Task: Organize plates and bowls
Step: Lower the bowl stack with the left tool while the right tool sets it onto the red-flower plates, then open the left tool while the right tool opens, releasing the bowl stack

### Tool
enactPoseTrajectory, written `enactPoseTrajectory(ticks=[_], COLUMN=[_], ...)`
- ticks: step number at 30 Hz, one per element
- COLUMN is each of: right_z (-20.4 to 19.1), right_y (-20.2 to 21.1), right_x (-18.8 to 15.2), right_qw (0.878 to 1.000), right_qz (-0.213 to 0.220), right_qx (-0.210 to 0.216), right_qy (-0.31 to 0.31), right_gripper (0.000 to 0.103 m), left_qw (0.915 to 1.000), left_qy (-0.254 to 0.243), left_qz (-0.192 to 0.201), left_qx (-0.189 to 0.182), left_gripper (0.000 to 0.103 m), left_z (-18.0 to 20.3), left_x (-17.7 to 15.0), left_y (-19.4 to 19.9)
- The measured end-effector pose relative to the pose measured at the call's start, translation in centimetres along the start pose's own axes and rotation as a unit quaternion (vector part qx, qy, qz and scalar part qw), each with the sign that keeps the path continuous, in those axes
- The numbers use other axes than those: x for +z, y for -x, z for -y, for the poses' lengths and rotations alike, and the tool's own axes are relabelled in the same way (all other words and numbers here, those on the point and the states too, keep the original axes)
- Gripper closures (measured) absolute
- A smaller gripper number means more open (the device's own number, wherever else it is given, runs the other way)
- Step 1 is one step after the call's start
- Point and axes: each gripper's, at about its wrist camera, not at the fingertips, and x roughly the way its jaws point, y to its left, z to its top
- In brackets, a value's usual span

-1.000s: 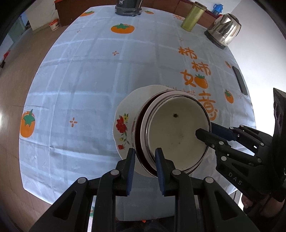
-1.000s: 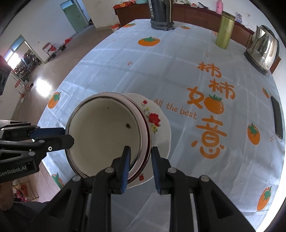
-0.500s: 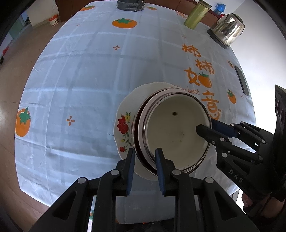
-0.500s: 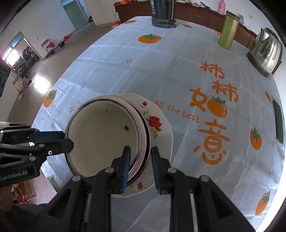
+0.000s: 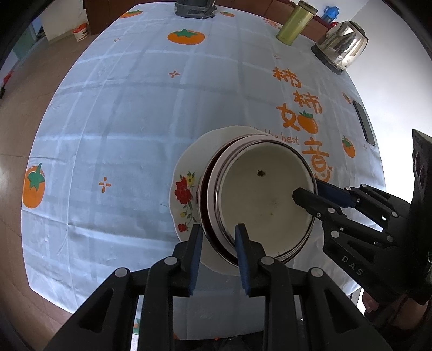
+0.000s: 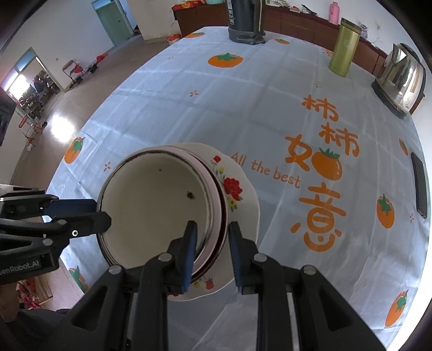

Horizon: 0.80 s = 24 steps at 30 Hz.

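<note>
A stack of nested bowls with cream insides and dark red rims sits over a white flowered plate near the table's front edge. My left gripper is shut on the stack's near rim, one finger inside and one outside. My right gripper is shut on the opposite rim of the bowls in the same way. The plate shows beyond the bowls in the right wrist view. Whether the bowls rest on the plate or hang just above it cannot be told.
The table wears a pale blue cloth with orange persimmon prints. At the far side stand a green canister, a steel kettle and a dark appliance. A black phone lies at the right edge.
Both grippers keep their hold on the bowl stack. The stack and the view have shifted slightly over the plate; the table looks a little farther off.
</note>
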Motion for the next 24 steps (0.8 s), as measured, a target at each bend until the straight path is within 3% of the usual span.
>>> enactPoseTrajectory(ticks=[8, 11, 12, 13, 16, 19, 24], right_z=[0.2, -0.1, 0.0, -0.1, 0.0, 0.5, 0.1], right_y=[0.1, 1.2, 2.2, 3.0, 6.0, 9.5, 12.3], right_x=[0.2, 0.2, 0.3, 0.3, -0.1, -0.9, -1.3], right_qw=[1.0, 0.999, 0.998, 0.997, 0.991, 0.977, 0.963], right_qz=[0.009, 0.032, 0.05, 0.066, 0.127, 0.204, 0.253], right_qx=[-0.001, -0.015, -0.02, -0.022, -0.038, -0.066, -0.09], right_qy=[0.01, 0.019, 0.019, 0.018, 0.011, -0.009, -0.008], right_gripper=[0.074, 0.056, 0.045, 0.04, 0.038, 0.027, 0.025], left_qw=[0.9999, 0.9981, 0.9969, 0.9954, 0.989, 0.9788, 0.9655], left_qy=[-0.007, -0.029, -0.036, -0.042, -0.062, -0.084, -0.1], left_qz=[0.01, 0.047, 0.063, 0.079, 0.127, 0.179, 0.233], left_qx=[0.001, 0.027, 0.032, 0.035, 0.044, 0.055, 0.059], left_gripper=[0.074, 0.067, 0.059, 0.054, 0.054, 0.053, 0.05], left_z=[0.4, 1.3, 1.6, 1.9, 2.8, 3.8, 4.8], left_x=[0.0, 0.0, 0.0, -0.1, -0.3, -0.8, -1.3], left_y=[0.7, 2.3, 3.0, 3.7, 5.8, 7.9, 10.2])
